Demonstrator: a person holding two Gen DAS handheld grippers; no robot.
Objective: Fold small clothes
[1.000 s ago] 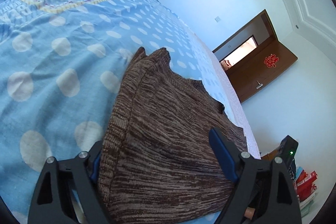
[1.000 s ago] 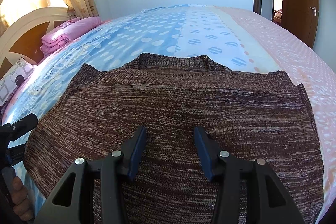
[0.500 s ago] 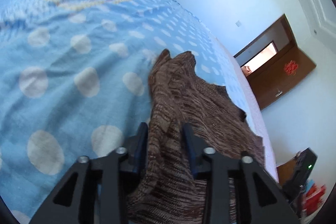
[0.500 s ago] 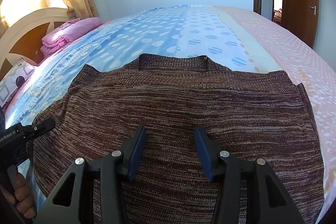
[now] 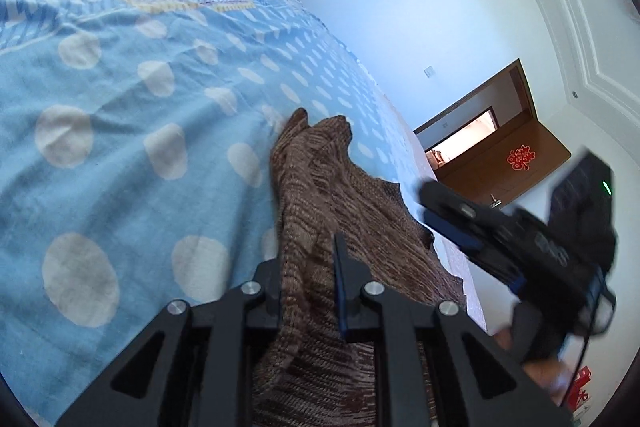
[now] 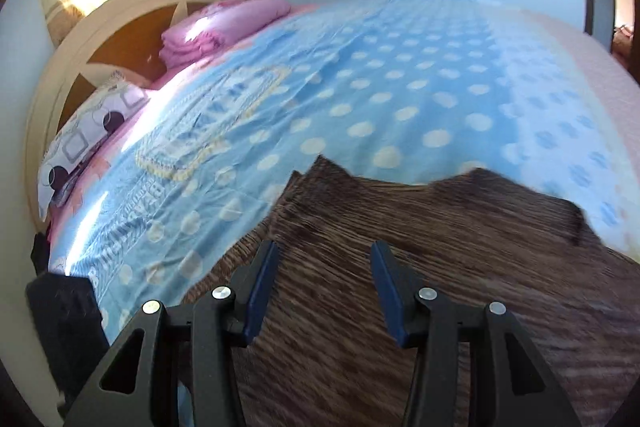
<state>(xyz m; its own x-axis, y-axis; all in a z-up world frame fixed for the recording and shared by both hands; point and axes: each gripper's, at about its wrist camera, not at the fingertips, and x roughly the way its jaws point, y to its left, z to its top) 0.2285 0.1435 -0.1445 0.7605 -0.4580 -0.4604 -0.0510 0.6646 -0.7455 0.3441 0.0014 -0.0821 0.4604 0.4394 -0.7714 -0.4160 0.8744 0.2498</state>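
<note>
A brown knitted sweater [image 5: 360, 211] lies spread on the blue dotted bedspread [image 5: 120, 147]. My left gripper [image 5: 308, 267] is at its left edge. The jaws are closing, and a raised fold of the knit is pinched between the pads. In the right wrist view the sweater [image 6: 440, 247] fills the lower half, blurred by motion. My right gripper [image 6: 324, 283] hovers over it near the left shoulder, open, with nothing between its fingers. That right gripper [image 5: 436, 203] also shows in the left wrist view, above the sweater's far side, with a hand under it.
Folded pink bedding [image 6: 224, 27] and a patterned pillow [image 6: 88, 135] lie by the curved headboard [image 6: 120, 15]. A brown door [image 5: 500, 163] stands open beyond the bed's far edge. A black blurred shape [image 6: 60, 315] sits at the lower left of the right wrist view.
My left jaws went from wide open around the sweater's edge to pinching it into a ridge. My right gripper swung left toward the headboard and came into the left wrist view.
</note>
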